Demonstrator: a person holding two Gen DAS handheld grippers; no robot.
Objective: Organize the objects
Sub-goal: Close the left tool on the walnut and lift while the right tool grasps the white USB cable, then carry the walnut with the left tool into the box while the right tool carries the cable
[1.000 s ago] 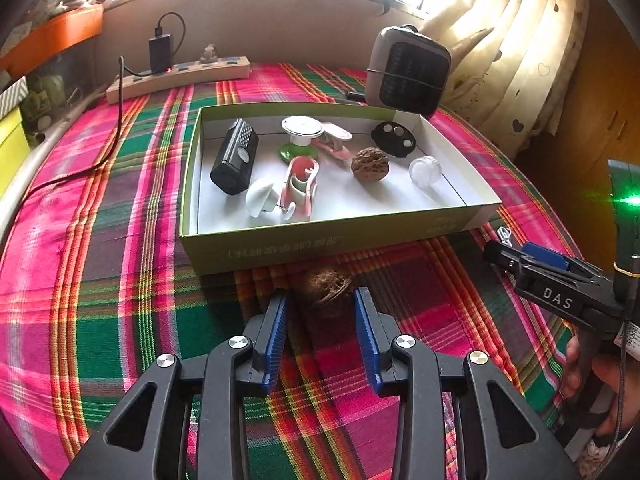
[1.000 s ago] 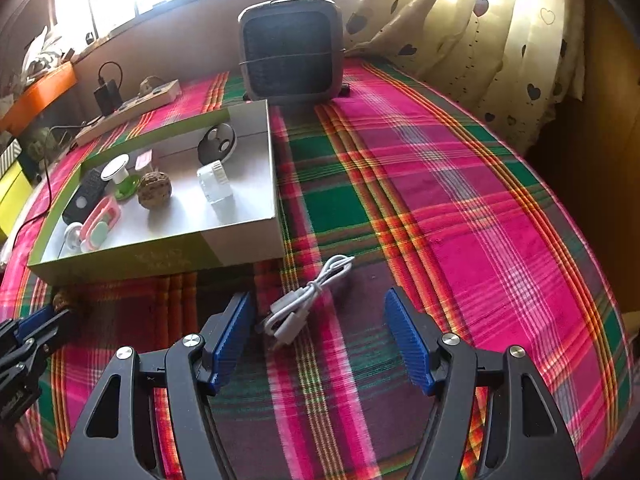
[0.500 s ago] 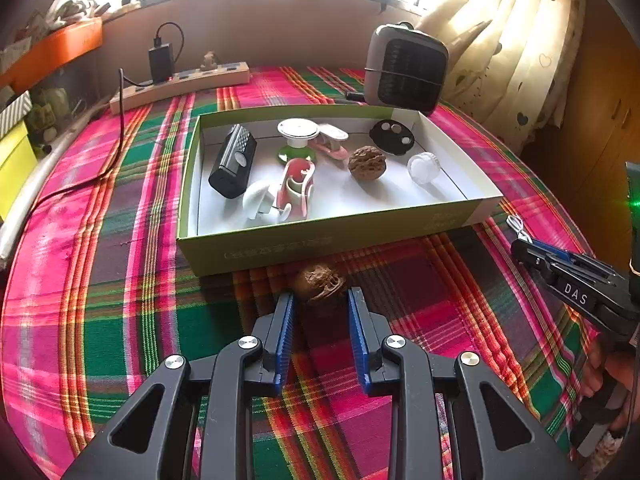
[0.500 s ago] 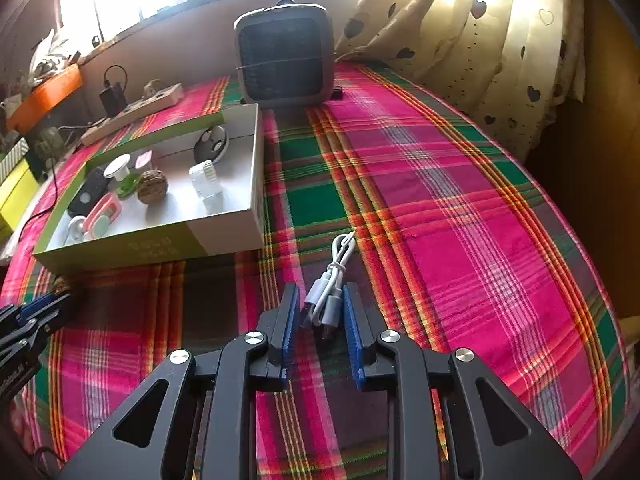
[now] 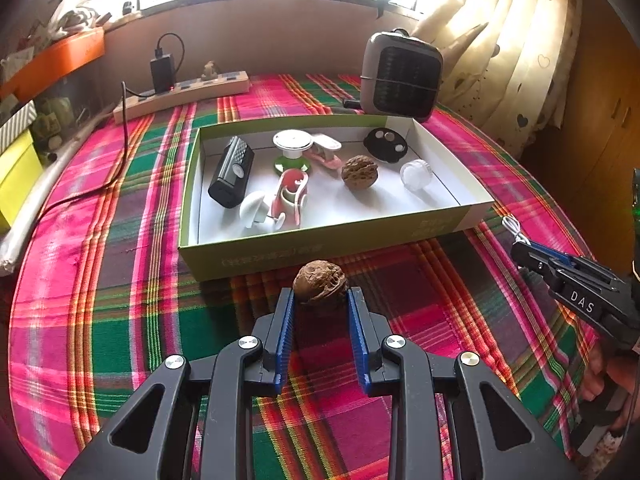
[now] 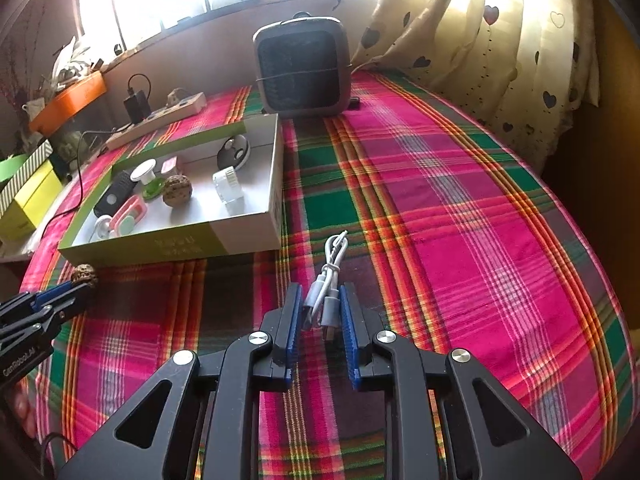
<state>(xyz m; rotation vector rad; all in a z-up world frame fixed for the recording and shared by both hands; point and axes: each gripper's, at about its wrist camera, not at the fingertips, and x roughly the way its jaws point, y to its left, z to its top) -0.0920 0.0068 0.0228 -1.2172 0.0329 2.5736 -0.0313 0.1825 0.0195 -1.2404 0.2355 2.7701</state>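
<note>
Lifted walnut (image 5: pixel 320 282) nears box (image 5: pixel 280 256) holding another walnut (image 5: pixel 359 172)

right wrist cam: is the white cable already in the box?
No, the white cable lies on the plaid cloth outside the box, its plug end between the right gripper jaws.

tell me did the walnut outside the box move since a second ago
Yes. The walnut, clamped in the left gripper, now overlaps the box front wall, lifted off the cloth.

Rough walnut (image 5: pixel 320 282), matt cloth (image 5: pixel 120 320)
</note>
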